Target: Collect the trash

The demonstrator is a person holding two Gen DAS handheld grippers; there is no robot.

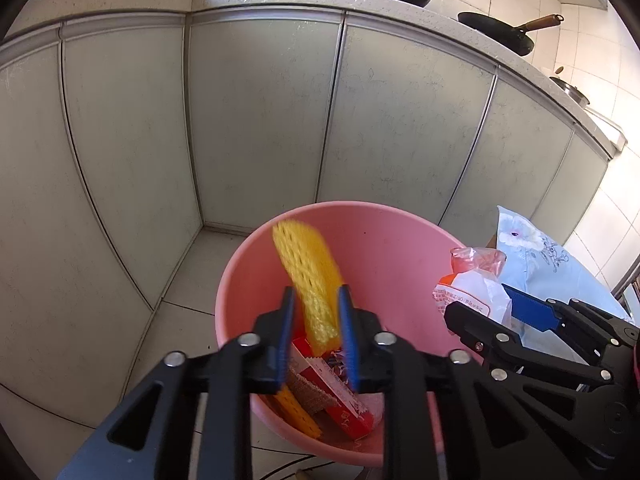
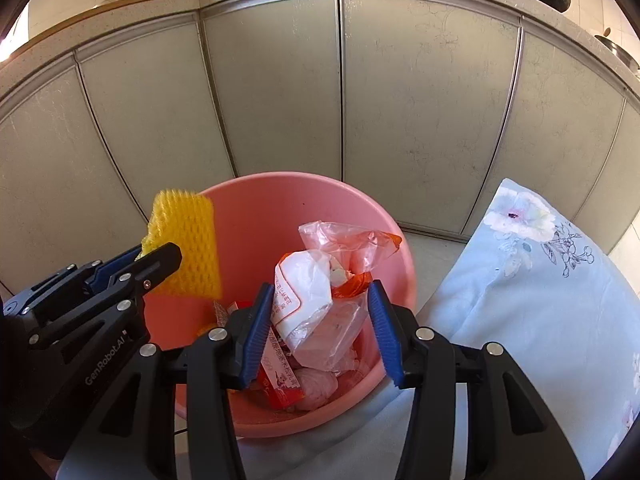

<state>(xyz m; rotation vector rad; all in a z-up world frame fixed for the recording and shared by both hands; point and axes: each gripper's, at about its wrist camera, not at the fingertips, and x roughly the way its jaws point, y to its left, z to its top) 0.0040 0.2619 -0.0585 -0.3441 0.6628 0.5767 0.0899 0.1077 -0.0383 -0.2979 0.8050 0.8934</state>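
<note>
left tongs (image 1: 316,300) over bucket (image 1: 384,224) | yellow net (image 1: 308,276) between parted jaws

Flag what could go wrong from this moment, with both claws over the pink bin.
1. The yellow foam net sits loosely between the left claw's parted jaws and leans toward the pink bin's rim, so it may tip outside.
2. The plastic bag in the right claw hangs near the rim beside the floral pillow; it could land there.
3. The claws are close and might collide.
</note>
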